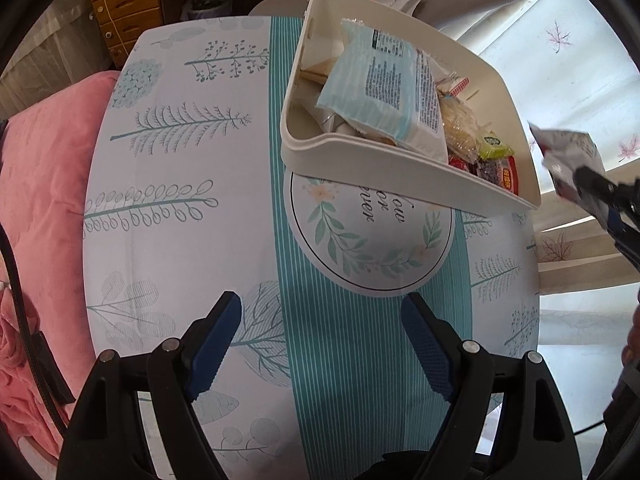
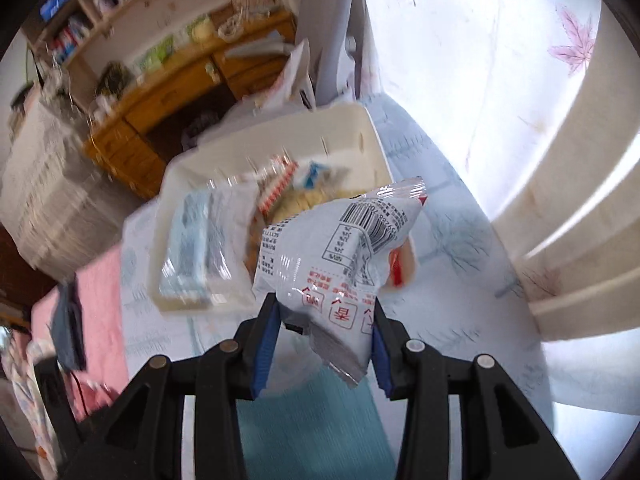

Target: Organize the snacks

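A cream plastic bin (image 1: 360, 152) stands at the far side of the table, holding several snack packs with a pale blue packet (image 1: 380, 92) on top. My left gripper (image 1: 322, 312) hovers open over the tablecloth, nothing between its blue pads. My right gripper (image 2: 324, 316) is shut on a white snack bag (image 2: 336, 256) with a barcode and red print, held in the air on the near side of the bin (image 2: 360, 128). In the left wrist view that bag (image 1: 568, 152) and the right gripper (image 1: 600, 196) show at the right edge, beside the bin.
A round table with a leaf-print cloth and teal stripe (image 1: 352, 360) carries a round floral mat (image 1: 372, 236) partly under the bin. A pink cushion (image 1: 44, 184) lies left. A wooden desk with drawers (image 2: 160, 112) stands beyond; white curtains (image 2: 520, 100) hang right.
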Demonstrator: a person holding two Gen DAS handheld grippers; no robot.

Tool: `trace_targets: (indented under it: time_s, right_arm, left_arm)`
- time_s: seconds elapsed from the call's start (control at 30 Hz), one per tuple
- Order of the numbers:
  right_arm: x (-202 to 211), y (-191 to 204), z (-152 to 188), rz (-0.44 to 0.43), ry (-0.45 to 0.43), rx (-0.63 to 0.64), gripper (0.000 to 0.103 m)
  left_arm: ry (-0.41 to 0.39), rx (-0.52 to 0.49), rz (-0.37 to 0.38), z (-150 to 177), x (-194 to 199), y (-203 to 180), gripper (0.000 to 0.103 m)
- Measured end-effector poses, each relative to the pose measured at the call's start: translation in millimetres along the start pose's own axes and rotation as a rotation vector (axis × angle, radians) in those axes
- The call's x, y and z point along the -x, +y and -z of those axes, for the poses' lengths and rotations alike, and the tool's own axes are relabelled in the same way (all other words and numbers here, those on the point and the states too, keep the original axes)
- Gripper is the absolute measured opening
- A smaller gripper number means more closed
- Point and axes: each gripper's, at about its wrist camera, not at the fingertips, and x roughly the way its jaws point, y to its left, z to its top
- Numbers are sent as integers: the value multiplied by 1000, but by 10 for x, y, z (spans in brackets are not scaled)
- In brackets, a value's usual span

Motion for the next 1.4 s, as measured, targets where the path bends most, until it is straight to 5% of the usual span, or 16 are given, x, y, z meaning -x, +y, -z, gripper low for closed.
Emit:
trace_targets:
  time_s: [0.17,0.27,0.4,0.9,1.1,1.4]
  right_arm:
    - [-90,23,-43,-14,-94,-57,46]
    - [-67,24,-35,-56,-108,-79,58]
    - [-2,13,22,-65,-108,-81,62]
    - [86,-128,629,-84,10,49,66]
    - [242,-199,1001,-143,82,146,69]
    - [675,-268,1522,-202,184,255,78]
  left_arm:
    - [-31,10,5,0,93,30,81]
    - [-52,23,13,20,145,50,81]
    - [-70,50,20,51,186,71,81]
    - [-135,100,-51,234,422,-181,81]
    - [-107,108,-117,518,625,-410,81]
    - [-128,172,-80,1112,1104,-623,83]
